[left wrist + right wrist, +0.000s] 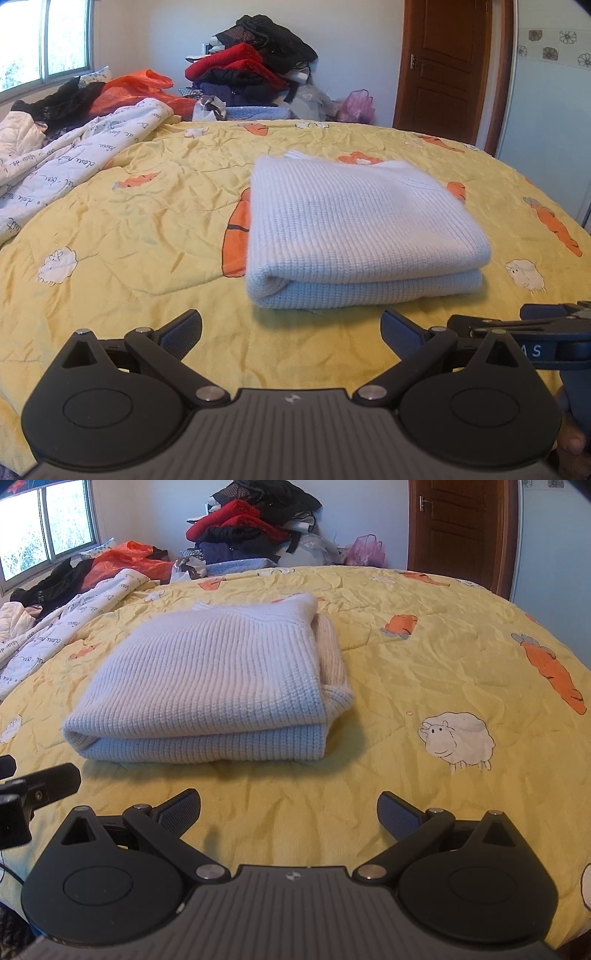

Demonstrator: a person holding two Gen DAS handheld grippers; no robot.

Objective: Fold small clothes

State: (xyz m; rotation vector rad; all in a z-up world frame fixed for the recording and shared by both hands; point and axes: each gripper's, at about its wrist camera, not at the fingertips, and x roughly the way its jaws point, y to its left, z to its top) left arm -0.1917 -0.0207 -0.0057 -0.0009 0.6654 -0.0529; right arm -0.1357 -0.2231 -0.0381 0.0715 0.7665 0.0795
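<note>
A pale blue knitted sweater (354, 229) lies folded into a thick rectangle on the yellow bedspread (129, 229). In the right wrist view the same sweater (210, 679) sits left of centre, its rolled fold facing me. My left gripper (291, 334) hangs open just in front of the sweater's near edge, nothing between its fingers. My right gripper (288, 814) is open too, holding nothing, a little short of the sweater and to its right. Part of the right gripper's body (532, 339) shows at the right of the left wrist view.
A tall heap of dark and red clothes (255, 62) stands at the far side of the bed. A white quilt with script print (62, 162), black garments and an orange bag (133, 88) lie at the far left. A wooden door (447, 66) is at the far right.
</note>
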